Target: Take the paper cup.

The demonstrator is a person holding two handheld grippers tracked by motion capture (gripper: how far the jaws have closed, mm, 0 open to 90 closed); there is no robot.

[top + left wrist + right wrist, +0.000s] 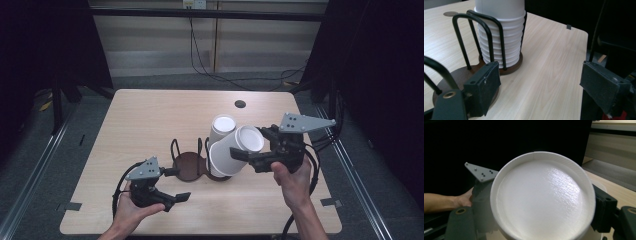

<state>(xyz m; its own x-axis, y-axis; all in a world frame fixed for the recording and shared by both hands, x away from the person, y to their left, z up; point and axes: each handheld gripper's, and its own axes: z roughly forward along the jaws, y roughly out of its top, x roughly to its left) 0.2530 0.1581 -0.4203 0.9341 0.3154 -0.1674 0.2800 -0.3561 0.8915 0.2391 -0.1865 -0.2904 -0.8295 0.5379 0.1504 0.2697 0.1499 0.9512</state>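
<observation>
Apparently clamped by the right gripper (250,152), a smooth white cup (236,151) tilts; the left gripper (176,185) gapes empty.

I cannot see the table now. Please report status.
Right gripper shut on white cup, tilted beside cup stack. Left gripper open by holder. Nothing in the way.

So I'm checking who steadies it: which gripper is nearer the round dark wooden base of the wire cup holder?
Left. The left gripper sits open beside the base; the right gripper is off to its right, clamping a tilted white cup.
</observation>
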